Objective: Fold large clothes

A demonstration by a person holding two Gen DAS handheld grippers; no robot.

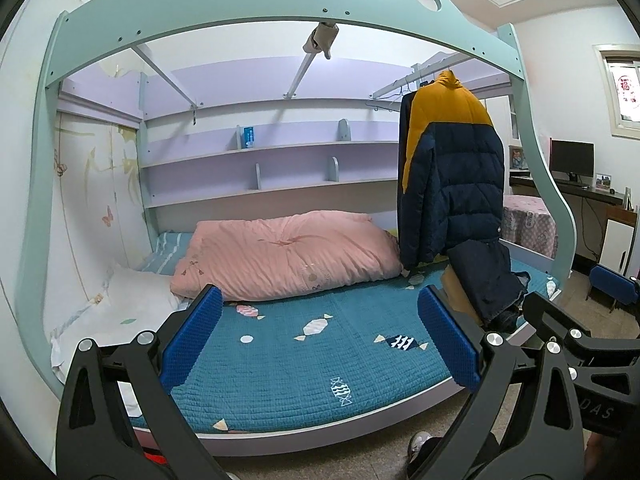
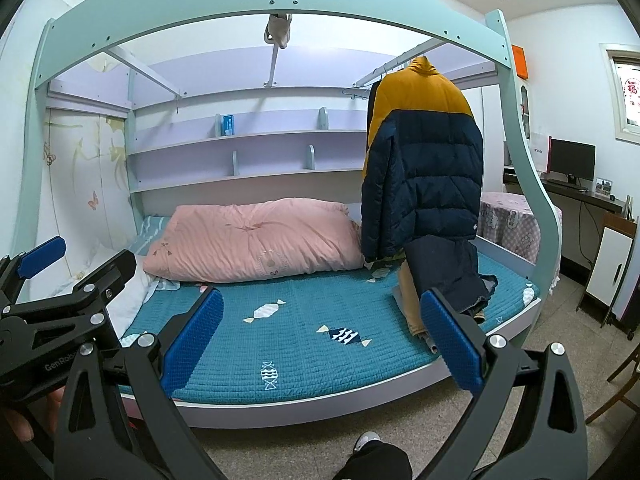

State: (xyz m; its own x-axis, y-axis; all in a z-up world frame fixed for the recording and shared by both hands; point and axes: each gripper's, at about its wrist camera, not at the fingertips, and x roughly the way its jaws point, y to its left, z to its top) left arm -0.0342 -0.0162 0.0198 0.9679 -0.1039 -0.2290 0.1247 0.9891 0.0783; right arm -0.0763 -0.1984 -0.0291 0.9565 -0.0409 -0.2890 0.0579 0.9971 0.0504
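Reading "GenRob", cut off, on the left gripper (image 2: 60, 264) body, and "DAS" on the right gripper (image 1: 592, 292) body

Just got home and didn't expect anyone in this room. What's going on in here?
A person stands at the bed with a hand-held gripper in each hand, left and right, both open and empty. A yellow and navy puffer jacket hangs from the rail, with dark trousers below. No folding has begun yet.
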